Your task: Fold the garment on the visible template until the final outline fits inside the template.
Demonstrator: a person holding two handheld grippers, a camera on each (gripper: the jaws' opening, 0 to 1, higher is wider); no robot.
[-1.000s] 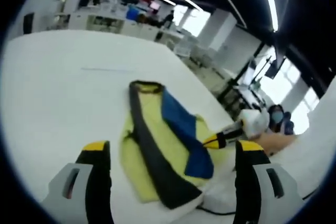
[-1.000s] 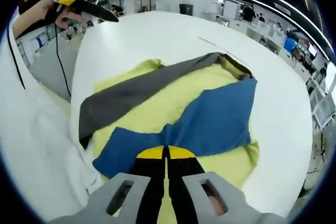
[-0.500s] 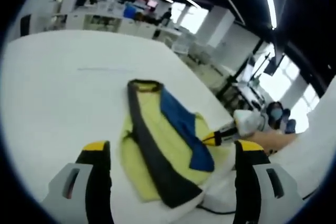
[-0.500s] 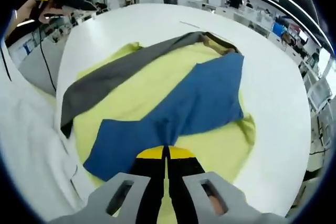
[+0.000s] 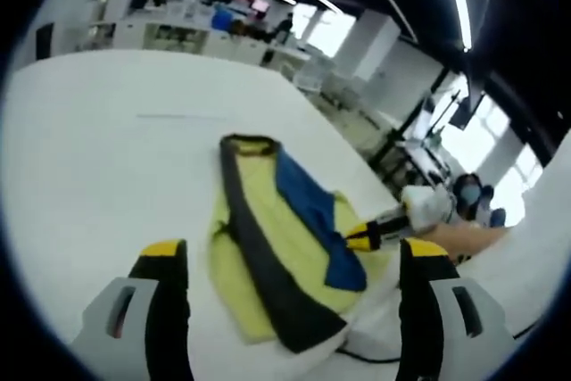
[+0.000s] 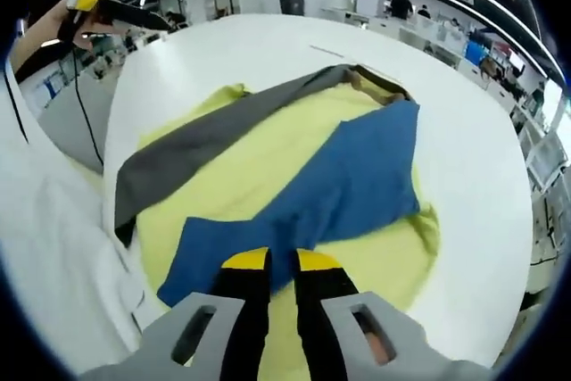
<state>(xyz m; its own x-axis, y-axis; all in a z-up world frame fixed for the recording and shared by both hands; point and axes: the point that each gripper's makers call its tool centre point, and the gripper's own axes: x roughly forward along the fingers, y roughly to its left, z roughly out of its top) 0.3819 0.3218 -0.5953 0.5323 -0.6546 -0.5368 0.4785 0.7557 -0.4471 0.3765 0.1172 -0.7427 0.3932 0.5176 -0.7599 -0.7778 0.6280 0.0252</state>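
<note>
The right gripper (image 6: pixel 282 267) jaws have parted, releasing the garment (image 6: pixel 294 189) beneath them.

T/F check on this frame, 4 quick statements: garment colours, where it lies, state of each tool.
1. The garment is yellow with blue and grey panels. True.
2. The left tool is shut on the fabric. False: its jaws stand wide apart, above the table.
3. The garment hangs from a rack. False: it lies on the white table.
4. The right tool has its jaws slightly parted over the blue panel. True.
</note>
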